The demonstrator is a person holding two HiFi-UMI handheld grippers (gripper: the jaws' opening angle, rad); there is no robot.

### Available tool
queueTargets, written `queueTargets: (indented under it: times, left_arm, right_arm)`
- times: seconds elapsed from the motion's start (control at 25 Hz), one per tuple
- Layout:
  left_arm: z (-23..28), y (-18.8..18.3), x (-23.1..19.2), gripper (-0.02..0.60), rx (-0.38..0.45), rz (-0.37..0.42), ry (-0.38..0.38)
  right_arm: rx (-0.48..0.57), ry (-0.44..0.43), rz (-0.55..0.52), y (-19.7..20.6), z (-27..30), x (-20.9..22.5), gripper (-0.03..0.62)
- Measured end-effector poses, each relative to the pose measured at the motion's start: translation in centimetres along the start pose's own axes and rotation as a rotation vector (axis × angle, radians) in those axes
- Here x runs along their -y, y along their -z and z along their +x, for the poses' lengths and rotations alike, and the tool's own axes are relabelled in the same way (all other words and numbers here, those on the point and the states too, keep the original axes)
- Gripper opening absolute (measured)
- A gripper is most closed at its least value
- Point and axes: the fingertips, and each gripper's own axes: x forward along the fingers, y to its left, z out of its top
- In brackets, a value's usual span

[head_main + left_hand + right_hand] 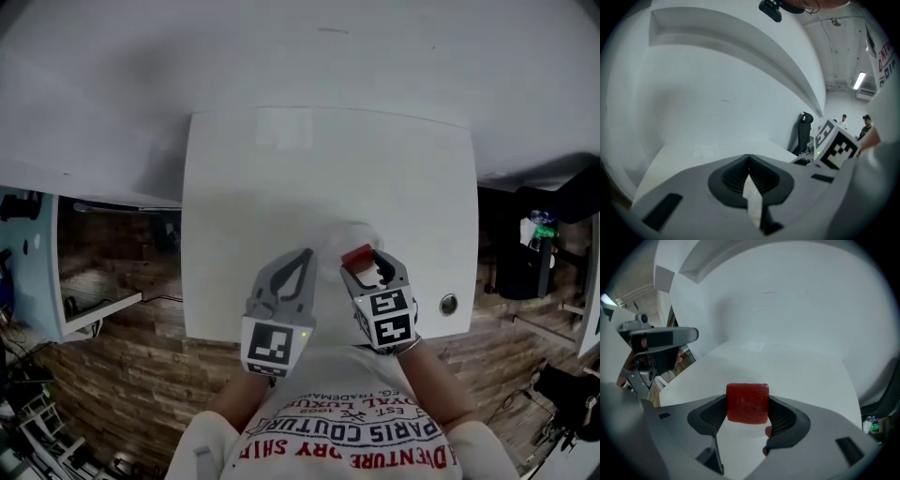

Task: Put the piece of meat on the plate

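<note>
The meat (pixel 747 402) is a red, square-edged block pinched between the pads of the right tool (pixel 747 409). It is held clear above the white tabletop (pixel 281 169), near that top's near edge and right of its middle. The pads press on its left and right faces, about halfway up, and the block sits level and upright.

The left tool (pixel 749 159) is just beside it on the left. Its jaws are pressed together at the tips, with nothing between them.

A faint pale round shape under and just beyond the right tool may be the plate (pixel 333 239). White on white, I cannot tell its rim for sure.

The block looks light, and its faces do not bulge under the pads, so it seems fairly firm. Its sheen suggests a slick surface, so the present hold on flat opposite sides seems the safe one.
</note>
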Motion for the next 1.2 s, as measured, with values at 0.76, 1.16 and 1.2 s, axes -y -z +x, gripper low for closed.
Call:
queueTargets:
  times: [0.76, 1.16, 1.2]
  left_arm:
    - [2.0, 3.4, -4.5, 0.005, -0.072, -0.078, 0.038]
    - [2.6, 3.0, -4.4, 0.005, -0.071, -0.064, 0.056]
    - [2.6, 2.9, -4.4, 0.005, -0.07, -0.059, 0.057]
  right_arm:
    - [-0.274, 0.013, -0.069, 2.5, 6.4, -0.1, 0.278]
    - [-0.255, -0.003, -0.029, 2.5, 6.7, -0.2, 0.278]
    - [-0.253, -0.008, -0.024, 2.6, 6.7, -0.3, 0.278]
